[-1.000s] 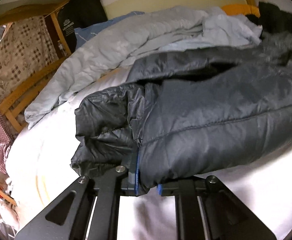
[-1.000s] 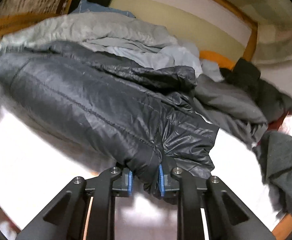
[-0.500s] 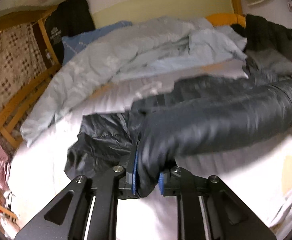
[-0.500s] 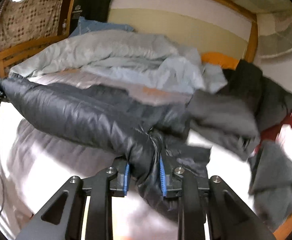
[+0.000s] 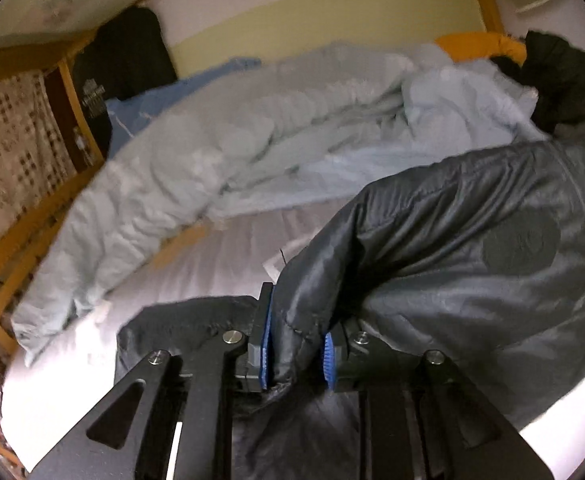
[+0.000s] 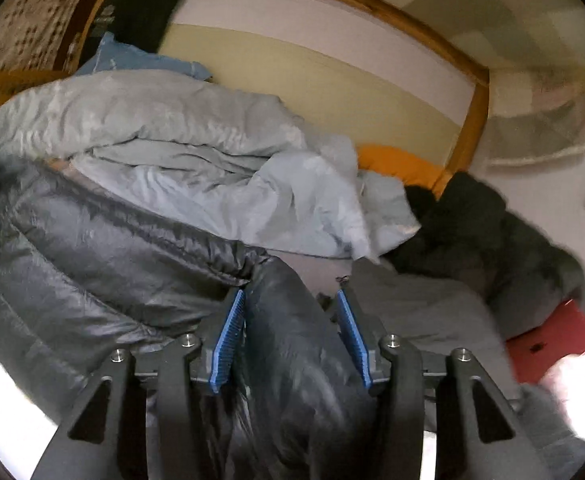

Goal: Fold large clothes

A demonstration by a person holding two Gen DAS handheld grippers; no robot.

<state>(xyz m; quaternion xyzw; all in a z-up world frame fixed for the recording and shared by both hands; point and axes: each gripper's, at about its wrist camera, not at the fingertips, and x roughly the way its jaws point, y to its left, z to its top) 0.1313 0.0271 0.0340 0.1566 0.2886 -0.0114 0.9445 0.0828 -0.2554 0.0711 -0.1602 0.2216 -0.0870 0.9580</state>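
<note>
A dark grey puffer jacket lies bunched across the white bed sheet. In the left wrist view one end of it sits between the blue pads of my left gripper. The jaws are opening, but the fabric still fills the gap and both pads touch it. In the right wrist view the jacket runs off to the left. A thick fold of it passes between the pads of my right gripper. Those jaws are opening too: the fold leans on the left pad, and a gap shows at the right pad.
A crumpled pale blue duvet fills the back of the bed, with an orange pillow behind it. Black and grey clothes are piled at the right beside a flat red thing. The wooden bed frame runs along the left.
Both grippers rose and pulled back with the jacket, which bunched up between them. The right jaws spread wide apart, and the left jaws widened slightly.
</note>
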